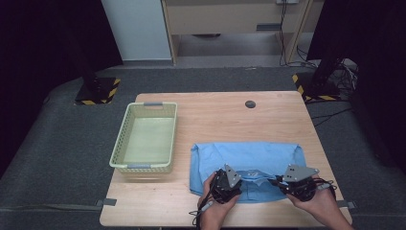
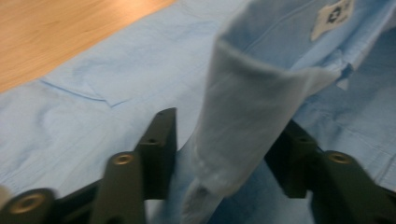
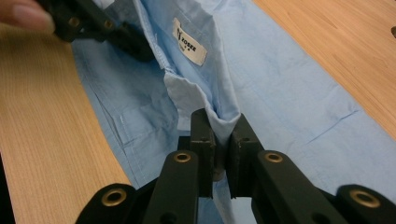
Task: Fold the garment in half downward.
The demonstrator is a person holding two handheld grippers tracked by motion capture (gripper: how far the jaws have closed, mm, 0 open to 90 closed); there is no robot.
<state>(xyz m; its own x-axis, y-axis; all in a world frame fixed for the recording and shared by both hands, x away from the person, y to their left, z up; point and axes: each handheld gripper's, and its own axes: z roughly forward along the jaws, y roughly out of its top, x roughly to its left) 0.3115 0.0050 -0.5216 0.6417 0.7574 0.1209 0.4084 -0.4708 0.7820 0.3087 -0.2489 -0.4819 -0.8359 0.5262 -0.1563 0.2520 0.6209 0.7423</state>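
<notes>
Worktop point(image 1: 215, 115): pale wood, rectangular. On it: blue shirt point(image 1: 249, 155), spread flat at near right; pale green slatted basket point(image 1: 146, 138), at left, apart from shirt; small dark round disc point(image 1: 250, 104), near far edge.

Left gripper point(image 1: 238, 181) and right gripper point(image 1: 277, 180), black jaws with brass-coloured screws; grey three-cornered plates on top; black cables trailing; forearms bare, no sleeves

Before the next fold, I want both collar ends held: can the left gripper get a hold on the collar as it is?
Probably yes: the collar already stands between the left gripper's open jaws, with nothing in the way.
</notes>
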